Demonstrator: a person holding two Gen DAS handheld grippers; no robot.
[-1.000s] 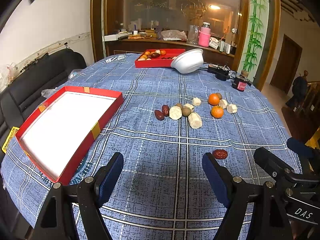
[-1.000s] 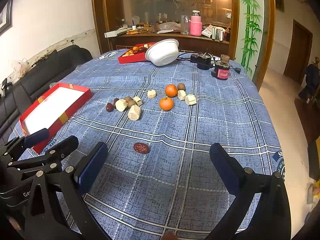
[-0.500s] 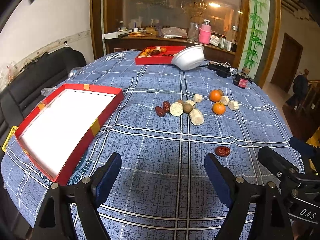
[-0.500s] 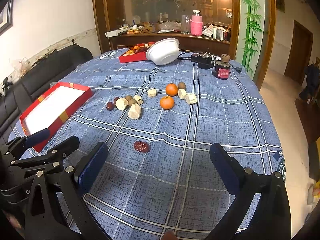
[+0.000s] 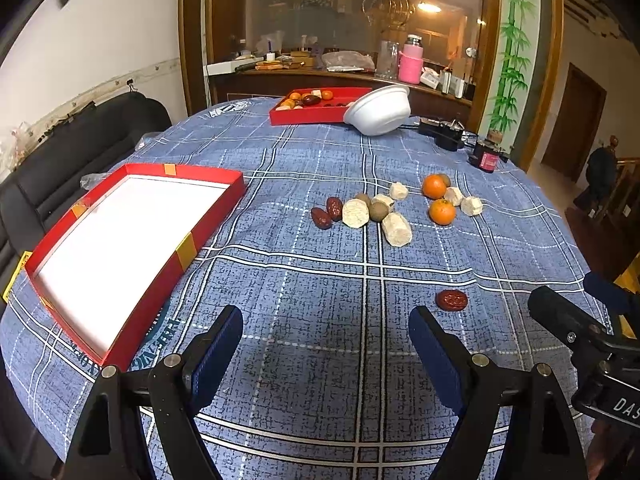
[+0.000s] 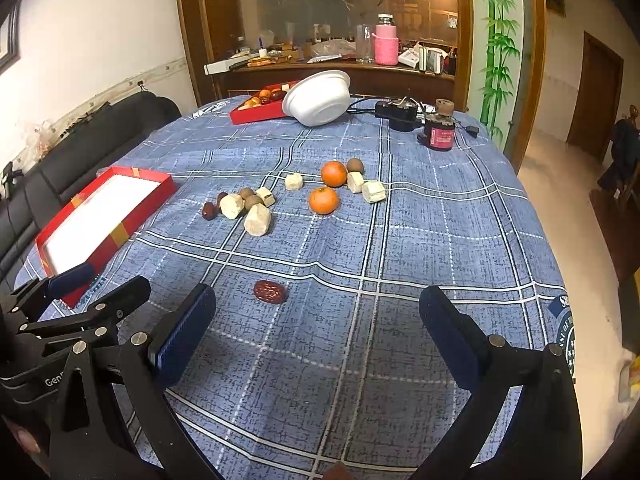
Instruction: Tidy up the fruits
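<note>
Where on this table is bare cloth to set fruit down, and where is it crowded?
Free: the near red tray, white-lined and empty; the cloth between that tray and the lone red date; the right side beyond the oranges. Crowded: the mid-table cluster of dates, pale chunks and oranges, and the far edge by the white bowl.

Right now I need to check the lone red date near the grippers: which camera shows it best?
The right wrist view: the lone red date lies near the centre, its wrinkled skin clear. The left wrist view shows it farther right, smaller and end-on.
</note>
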